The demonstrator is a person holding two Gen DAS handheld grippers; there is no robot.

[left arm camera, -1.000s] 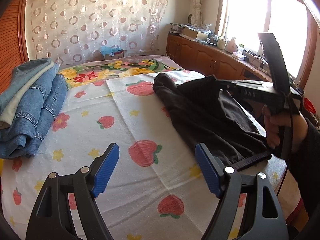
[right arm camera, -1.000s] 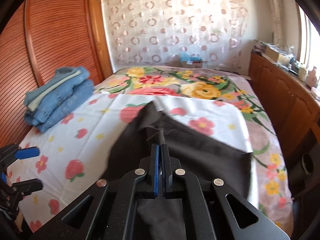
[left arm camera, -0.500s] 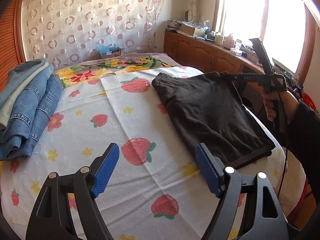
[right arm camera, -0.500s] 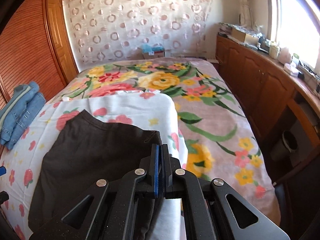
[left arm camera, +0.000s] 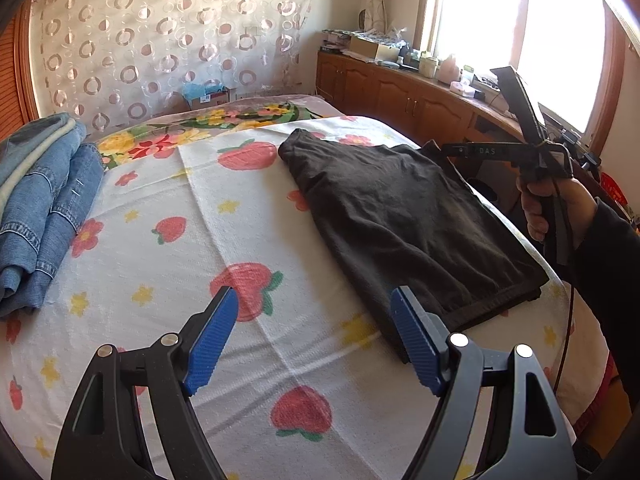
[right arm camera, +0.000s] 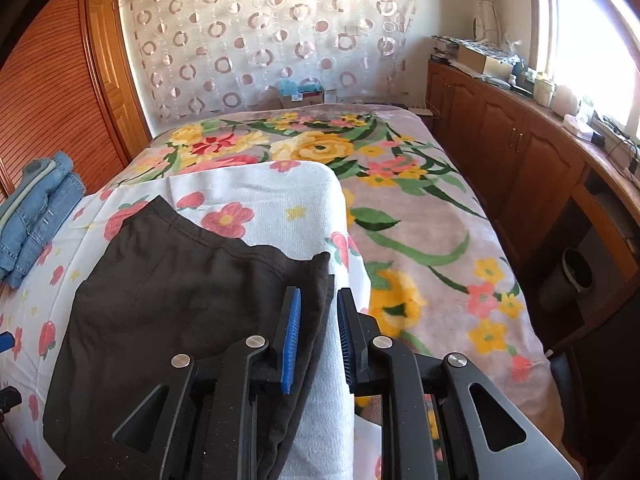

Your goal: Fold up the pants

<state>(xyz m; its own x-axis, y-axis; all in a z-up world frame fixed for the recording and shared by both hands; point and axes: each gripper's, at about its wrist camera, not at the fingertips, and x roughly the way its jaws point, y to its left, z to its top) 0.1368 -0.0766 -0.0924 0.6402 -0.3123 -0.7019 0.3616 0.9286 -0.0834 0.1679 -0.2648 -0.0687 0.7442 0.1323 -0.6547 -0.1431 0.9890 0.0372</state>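
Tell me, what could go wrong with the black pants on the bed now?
The folded black pants lie close to the edge of the strawberry towel, so a nudge might slide them toward the bed's side. The right gripper has its jaws open around the pants' corner; pulling away carelessly could snag the fabric and undo the fold. The left gripper, jaws open, hovers near the waistband edge and could ruffle it.

Bright daylight, blown-out window [left arm camera: 560,36] at right, sharp pics, fisheye warp w/ dark corners
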